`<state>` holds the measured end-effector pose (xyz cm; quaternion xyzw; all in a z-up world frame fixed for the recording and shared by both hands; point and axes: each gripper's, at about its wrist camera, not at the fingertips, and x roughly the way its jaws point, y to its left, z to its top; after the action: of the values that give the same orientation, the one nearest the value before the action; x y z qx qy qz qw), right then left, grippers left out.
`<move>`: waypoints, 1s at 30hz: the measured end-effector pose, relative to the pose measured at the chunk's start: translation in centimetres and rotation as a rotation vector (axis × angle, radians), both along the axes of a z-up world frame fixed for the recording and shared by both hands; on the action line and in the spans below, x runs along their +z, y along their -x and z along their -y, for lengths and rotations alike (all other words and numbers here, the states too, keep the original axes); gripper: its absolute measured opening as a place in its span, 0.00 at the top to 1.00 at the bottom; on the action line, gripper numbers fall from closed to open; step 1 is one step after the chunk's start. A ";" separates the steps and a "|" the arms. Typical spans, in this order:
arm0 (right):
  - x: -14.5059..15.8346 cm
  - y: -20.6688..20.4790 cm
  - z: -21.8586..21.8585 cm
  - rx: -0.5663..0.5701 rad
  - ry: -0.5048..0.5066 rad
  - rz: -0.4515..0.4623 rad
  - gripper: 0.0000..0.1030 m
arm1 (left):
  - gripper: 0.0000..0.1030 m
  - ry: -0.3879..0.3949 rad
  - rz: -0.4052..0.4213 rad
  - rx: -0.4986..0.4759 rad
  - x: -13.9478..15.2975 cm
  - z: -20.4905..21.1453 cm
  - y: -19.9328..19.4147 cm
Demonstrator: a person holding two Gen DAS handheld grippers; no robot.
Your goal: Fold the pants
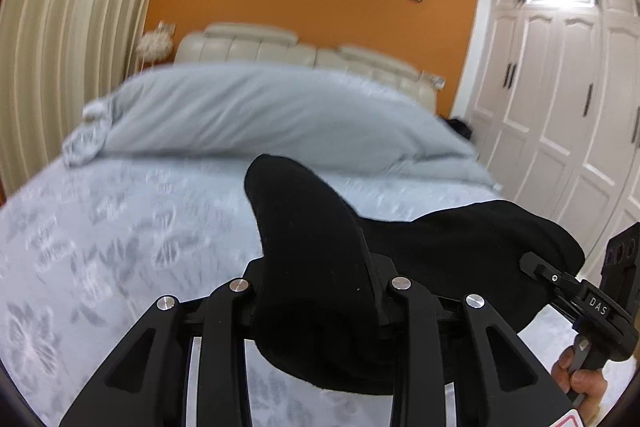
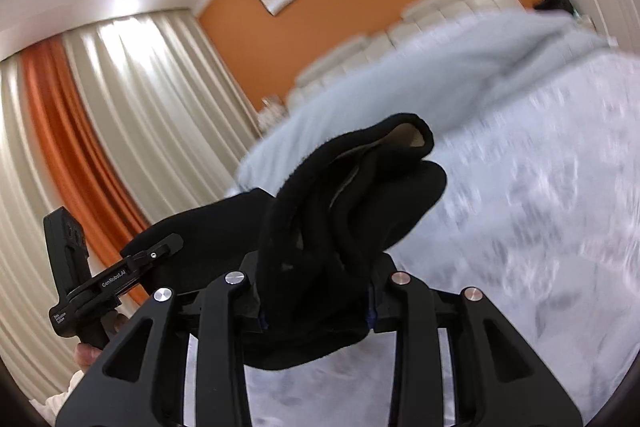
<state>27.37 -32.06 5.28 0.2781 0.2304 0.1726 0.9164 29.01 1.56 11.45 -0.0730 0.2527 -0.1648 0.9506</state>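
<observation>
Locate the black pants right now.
The black pants hang bunched between both grippers' jaws, held above the floral bed cover, in front of the grey duvet.

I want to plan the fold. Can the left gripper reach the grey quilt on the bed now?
Probably not freely: the left gripper is shut on the black pants, which cover its fingertips, and the grey quilt lies farther up the bed.

You can read two markings, each on a tool seen from the other one's camera. From the left wrist view, the right tool [image 1: 532, 263] carries the white letters "DAS" on its black body. From the right wrist view, the left tool [image 2: 168, 243] carries "GenRobot.AI" in white along its arm. A small white label lower on that same body is too small to read.
</observation>
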 end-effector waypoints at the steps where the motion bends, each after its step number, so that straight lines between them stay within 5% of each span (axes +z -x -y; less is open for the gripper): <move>1: -2.3 -0.4 0.0 0.005 -0.006 -0.049 0.69 | 0.72 -0.015 -0.041 0.001 -2.5 0.0 -0.6; 5: -9.2 -0.5 -0.3 0.044 -0.002 -0.223 0.63 | 0.70 -0.057 -0.196 0.006 -10.3 -0.2 -1.5; 8: -8.5 0.6 1.6 -0.009 -0.027 -0.270 0.48 | 0.49 -0.083 -0.241 0.035 -13.2 -1.6 -0.5; 11: -4.6 3.4 2.9 -0.148 0.097 -0.171 0.44 | 0.45 -0.070 -0.223 0.123 -11.5 -4.3 1.6; 13: -1.5 3.6 2.1 -0.124 0.125 -0.109 0.48 | 0.42 -0.095 -0.162 0.177 -8.6 -5.4 2.4; 16: 1.8 0.9 -0.4 -0.074 0.177 -0.093 0.50 | 0.23 -0.152 -0.104 0.195 -3.9 -3.6 1.7; 19: 1.4 -3.9 -3.0 -0.047 0.219 -0.121 0.50 | 0.21 -0.168 -0.121 0.172 -2.3 -0.4 -2.4; 21: -1.2 -6.7 -3.9 -0.074 0.303 -0.194 0.50 | 0.21 -0.204 -0.187 0.166 -4.1 1.4 -5.7; 23: -6.3 -9.3 -3.7 -0.070 0.347 -0.346 0.51 | 0.21 -0.243 -0.342 0.142 -8.7 2.7 -9.0; 25: -8.1 -8.6 -2.6 -0.074 0.332 -0.297 0.51 | 0.18 -0.270 -0.452 0.162 -12.9 2.5 -10.5; 26: -7.5 -7.9 -2.4 -0.068 0.325 -0.291 0.51 | 0.18 -0.215 -0.448 0.153 -13.6 1.8 -10.3; 27: -6.7 -6.9 -2.2 -0.068 0.308 -0.305 0.48 | 0.18 -0.160 -0.430 0.159 -13.5 0.9 -9.7; 30: -5.0 -2.5 -0.8 -0.066 0.254 -0.289 0.12 | 0.19 -0.067 -0.416 0.147 -11.6 -2.2 -6.6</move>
<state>29.82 -31.28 0.25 0.1895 0.3702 0.0703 0.9067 35.61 3.71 -0.16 -0.0920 0.4429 -0.0679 0.8893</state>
